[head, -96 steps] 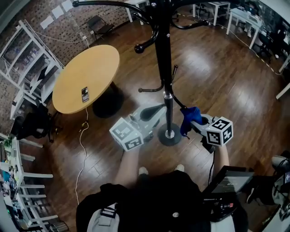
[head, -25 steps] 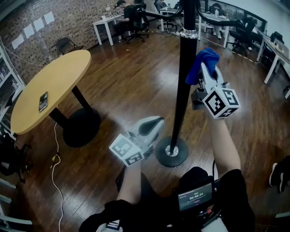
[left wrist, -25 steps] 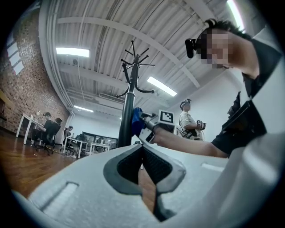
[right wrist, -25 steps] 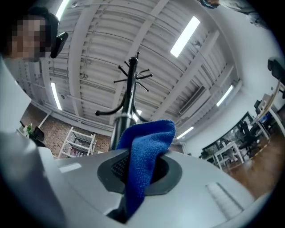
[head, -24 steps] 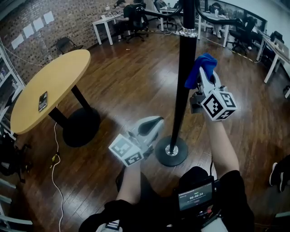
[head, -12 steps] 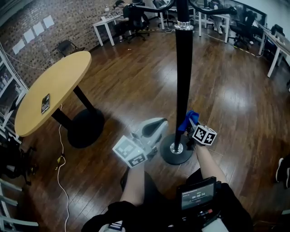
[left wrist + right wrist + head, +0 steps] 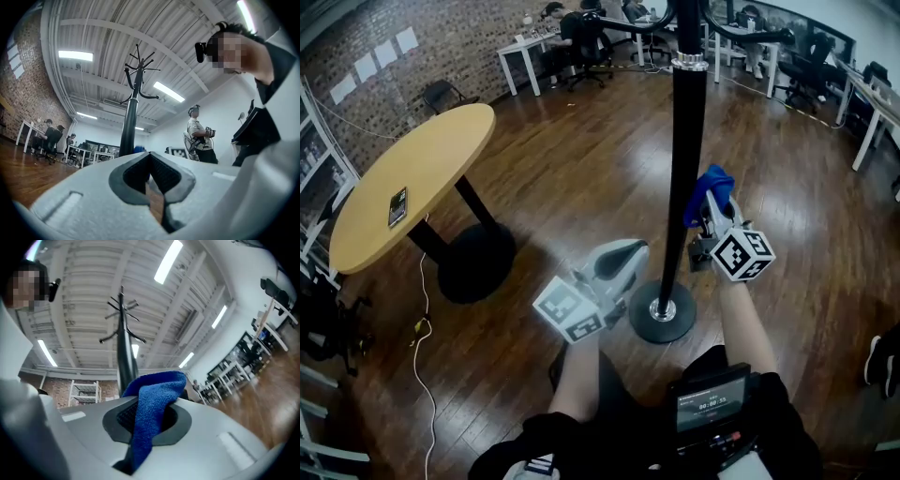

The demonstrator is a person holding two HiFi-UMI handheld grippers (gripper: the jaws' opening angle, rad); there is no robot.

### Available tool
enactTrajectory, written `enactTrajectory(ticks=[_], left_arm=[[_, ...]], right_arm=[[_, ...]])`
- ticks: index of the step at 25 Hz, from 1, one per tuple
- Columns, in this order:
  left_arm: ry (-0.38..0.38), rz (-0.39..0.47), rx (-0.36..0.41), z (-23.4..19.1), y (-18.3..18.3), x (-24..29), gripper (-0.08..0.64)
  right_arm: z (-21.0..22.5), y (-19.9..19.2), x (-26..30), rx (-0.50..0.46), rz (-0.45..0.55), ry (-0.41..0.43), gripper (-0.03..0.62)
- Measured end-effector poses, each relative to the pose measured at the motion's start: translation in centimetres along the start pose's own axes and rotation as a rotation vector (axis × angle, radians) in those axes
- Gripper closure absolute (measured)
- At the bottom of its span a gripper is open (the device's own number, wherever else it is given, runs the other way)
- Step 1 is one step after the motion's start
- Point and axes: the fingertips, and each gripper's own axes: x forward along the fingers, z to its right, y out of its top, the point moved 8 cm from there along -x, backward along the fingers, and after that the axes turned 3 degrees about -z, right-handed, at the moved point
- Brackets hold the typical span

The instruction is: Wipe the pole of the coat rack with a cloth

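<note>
Found blue cloth (image 7: 710,186) clamped in right gripper (image 7: 713,208), against right side of upright pole (image 7: 685,131), mid-frame. Noted left gripper (image 7: 624,257) closed on nothing, lower left, clear of pole. Judged coming stroke to follow pole's vertical axis.

Dark glossy wooden plank floor (image 7: 562,159), lamp light reflecting on it. Round light-wood table with black pedestal base (image 7: 422,169) at left, small dark phone (image 7: 397,206) lying on top. Red brick wall (image 7: 450,37) behind, white paper sheets (image 7: 370,64) fixed on it. White desks (image 7: 525,47) and black office chairs (image 7: 806,70) at far end. White ribbed ceiling (image 7: 117,42), long tube lamps (image 7: 75,55) lit.
</note>
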Motion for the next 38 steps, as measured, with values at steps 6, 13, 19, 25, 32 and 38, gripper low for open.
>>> enactTrajectory(ticks=[6,13,19,25,32,38], left_arm=[[0.024,0.036,0.040,-0.4,2.3,-0.8,0.558],[0.028,0.050,0.062,-1.2,3.1,-0.2,0.558],[0.010,0.014,0.023,-1.7,1.2,1.0,0.558],[0.014,-0.013,0.004,-2.2,-0.2,1.2,0.558],[0.032,-0.026,0.002,-2.5,-0.6,0.8,0.558],[0.049,-0.008,-0.012,-2.5,-0.9,0.2,0.558]], right_arm=[[-9.2,14.7,5.9,-0.408,0.198,0.153,0.580],[-11.2,11.3,6.2,-0.642,0.084,0.158,0.572],[-8.0,-0.9,1.8,-0.854,-0.125,0.149,0.574],[-3.0,-16.0,-3.6,-0.884,-0.477,0.146,0.574],[-0.8,-22.0,-5.8,-0.907,-0.657,0.174,0.574],[-2.6,-17.2,-4.2,-0.948,-0.536,0.143,0.574]])
